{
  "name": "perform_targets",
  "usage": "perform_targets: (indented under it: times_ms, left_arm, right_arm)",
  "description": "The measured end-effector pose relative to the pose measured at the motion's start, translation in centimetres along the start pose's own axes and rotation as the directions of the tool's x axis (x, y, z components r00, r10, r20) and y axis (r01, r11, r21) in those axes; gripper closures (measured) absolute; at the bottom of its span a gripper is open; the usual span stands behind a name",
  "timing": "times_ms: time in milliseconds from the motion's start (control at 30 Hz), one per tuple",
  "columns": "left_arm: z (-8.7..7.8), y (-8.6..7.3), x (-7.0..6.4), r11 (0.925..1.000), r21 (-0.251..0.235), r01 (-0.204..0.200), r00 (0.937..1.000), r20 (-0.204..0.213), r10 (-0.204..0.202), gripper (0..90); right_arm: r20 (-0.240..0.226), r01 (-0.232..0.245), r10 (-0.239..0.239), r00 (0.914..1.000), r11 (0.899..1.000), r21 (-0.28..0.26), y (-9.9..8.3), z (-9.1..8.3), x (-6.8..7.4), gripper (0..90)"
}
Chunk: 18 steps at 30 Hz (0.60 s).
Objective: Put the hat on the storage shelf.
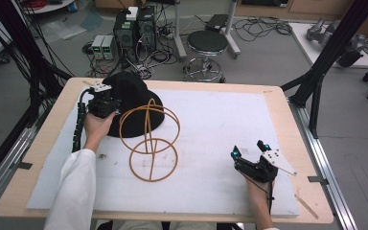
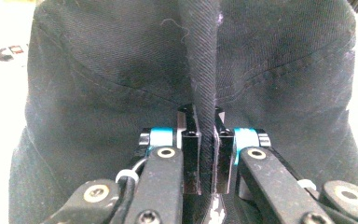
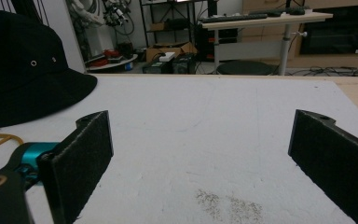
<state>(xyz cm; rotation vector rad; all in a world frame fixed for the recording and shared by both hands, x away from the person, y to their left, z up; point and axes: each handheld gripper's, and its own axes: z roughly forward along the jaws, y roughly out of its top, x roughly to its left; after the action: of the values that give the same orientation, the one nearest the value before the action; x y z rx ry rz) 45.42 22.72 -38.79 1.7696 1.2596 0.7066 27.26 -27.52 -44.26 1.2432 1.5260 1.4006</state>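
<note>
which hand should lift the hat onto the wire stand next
Left, probably. The left tool is already shut on a pinched fold of the black hat, right beside the wire stand. The right tool sits open and empty over the white mat, well away from both.

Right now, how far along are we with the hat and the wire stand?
Done: the left claw is shut on a pinched fold of the black hat. In hand: the hat sits on the white mat behind the stand, not on it. Left, probably: lifting it on; the right claw is open and idle.
</note>
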Motion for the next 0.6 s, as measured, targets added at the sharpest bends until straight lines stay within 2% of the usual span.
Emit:
perform_targets:
  times_ms: [233,333,400,567,600]
  left_arm:
    - [-0.5,0.1,0.3,1.0000,-0.001,-0.002,0.9998,0.020,0.002,86.0]
    - [-0.9,0.1,0.4,0.9998,-0.014,0.015,0.9997,0.017,-0.015,85.9]
    - [-1.4,0.2,0.5,0.9998,-0.013,0.012,0.9998,0.017,-0.012,86.0]
    - [-2.8,0.2,1.1,0.9976,-0.055,0.042,0.9991,0.007,-0.041,85.9]
    - [-3.6,0.3,1.3,0.9954,-0.081,0.050,0.9987,0.000,-0.050,85.9]
  right_arm:
    - [0.001,0.000,0.000,1.0000,1.000,-0.003,0.0,0.0,0.0,5.6]
    - [0.001,-0.001,0.001,1.0000,1.000,-0.003,0.0,0.0,0.0,5.6]
    - [0.000,0.003,-0.003,1.0000,1.000,-0.003,0.0,0.0,-0.1,5.6]
    - [0.005,-0.008,0.008,1.0000,1.000,-0.004,0.0,0.0,0.0,5.6]
    - [0.006,-0.011,0.011,0.9999,1.000,-0.003,0.0,0.0,0.0,5.6]
